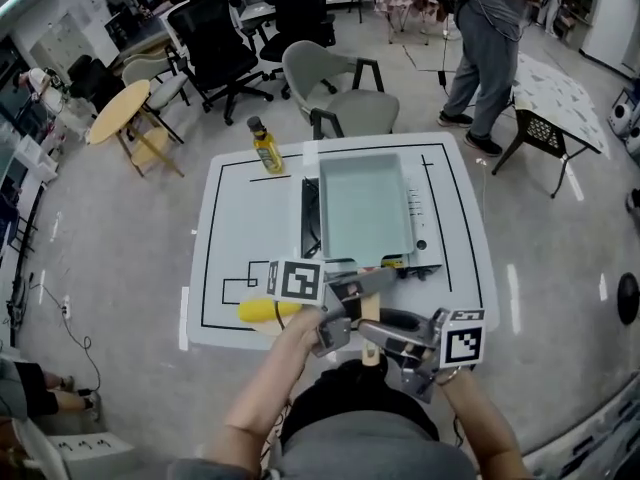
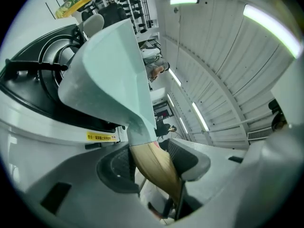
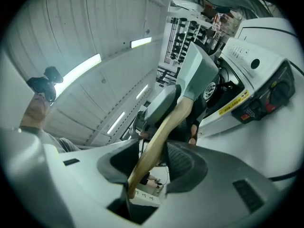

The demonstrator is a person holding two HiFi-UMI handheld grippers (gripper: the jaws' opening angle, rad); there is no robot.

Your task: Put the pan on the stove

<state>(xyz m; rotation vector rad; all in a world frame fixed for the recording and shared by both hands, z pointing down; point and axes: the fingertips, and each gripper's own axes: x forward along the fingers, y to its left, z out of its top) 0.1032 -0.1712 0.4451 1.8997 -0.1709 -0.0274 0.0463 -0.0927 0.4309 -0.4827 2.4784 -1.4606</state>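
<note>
A pale green rectangular pan [image 1: 365, 208] with a wooden handle [image 1: 370, 313] lies over the black portable stove [image 1: 310, 218] on the white table [image 1: 240, 218]. I cannot tell whether its base touches the burner. My left gripper [image 1: 350, 298] is shut on the handle close to the pan body. My right gripper [image 1: 385, 340] is shut on the handle's near end. In the left gripper view the handle [image 2: 156, 167] sits pinched between the pads, with the pan [image 2: 109, 65] above the burner grate [image 2: 33, 84]. In the right gripper view the handle [image 3: 161, 132] runs up to the pan [image 3: 199, 75].
An oil bottle [image 1: 265, 146] stands at the table's far left. A yellow object [image 1: 268, 311] lies at the near edge, beside my left gripper. The stove's knob panel [image 1: 415, 263] faces me. Chairs [image 1: 335, 88] and a standing person [image 1: 490, 48] are beyond the table.
</note>
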